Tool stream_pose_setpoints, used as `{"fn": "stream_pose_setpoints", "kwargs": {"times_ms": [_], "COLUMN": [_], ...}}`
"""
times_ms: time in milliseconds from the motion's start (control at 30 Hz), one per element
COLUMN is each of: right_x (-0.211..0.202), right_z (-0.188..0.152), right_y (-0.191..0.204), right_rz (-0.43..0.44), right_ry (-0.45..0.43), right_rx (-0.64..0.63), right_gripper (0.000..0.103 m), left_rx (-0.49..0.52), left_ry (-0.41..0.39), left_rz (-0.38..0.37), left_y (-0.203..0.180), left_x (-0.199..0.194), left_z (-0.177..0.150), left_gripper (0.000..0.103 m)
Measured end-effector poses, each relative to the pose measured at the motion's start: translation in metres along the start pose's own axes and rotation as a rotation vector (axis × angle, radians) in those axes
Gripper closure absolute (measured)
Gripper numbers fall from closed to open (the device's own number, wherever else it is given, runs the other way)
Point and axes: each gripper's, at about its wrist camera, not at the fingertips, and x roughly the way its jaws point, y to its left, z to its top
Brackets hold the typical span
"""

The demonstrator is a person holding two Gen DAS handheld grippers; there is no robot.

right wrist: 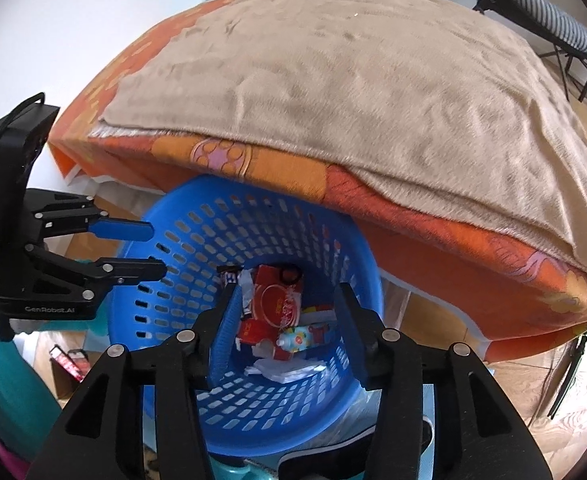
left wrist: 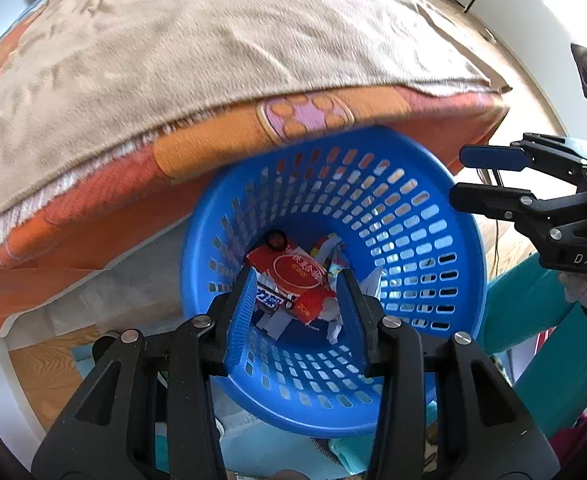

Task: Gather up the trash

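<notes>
A blue perforated basket (left wrist: 413, 216) (right wrist: 197, 240) stands on the floor against the bed. At its bottom lies trash: a red wrapper (left wrist: 293, 268) (right wrist: 277, 304), a dark snack wrapper (left wrist: 269, 302) (right wrist: 229, 274) and crumpled white paper (right wrist: 281, 372). My left gripper (left wrist: 297, 280) (right wrist: 157, 250) hangs over the basket's mouth, open, with nothing between its blue pads. My right gripper (right wrist: 288, 292) (left wrist: 457, 178) is also above the basket, open and empty. The two grippers point down into it from opposite sides.
A bed with a beige blanket (left wrist: 173, 60) (right wrist: 373, 80) over an orange patterned sheet (left wrist: 197, 152) overhangs the basket's far side. A person's teal-clad limb (left wrist: 533, 320) is at the right. A striped chair (right wrist: 553, 28) stands beyond the bed on the wood floor.
</notes>
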Motion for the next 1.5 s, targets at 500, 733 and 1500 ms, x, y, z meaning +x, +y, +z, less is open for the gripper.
{"fn": "stream_pose_setpoints", "kwargs": {"times_ms": [500,733,1500], "right_x": [-0.039,-0.069,-0.112], "right_z": [0.033,0.057,0.119], "right_y": [-0.016,-0.024,-0.040], "right_rz": [-0.042,-0.040,-0.025], "right_ry": [-0.155,-0.255,-0.455], "right_rx": [0.063,0.089,0.113], "right_gripper": [0.049,0.049,0.032], "left_rx": [-0.090,-0.095,-0.150], "left_ry": [-0.154,-0.255,-0.493], "left_rz": [0.015,0.060,0.092], "left_y": [0.015,0.012,0.015], "left_x": [-0.050,-0.088,-0.160], "left_z": [0.037,0.063,0.114], "left_gripper": [0.049,0.048,0.023]}}
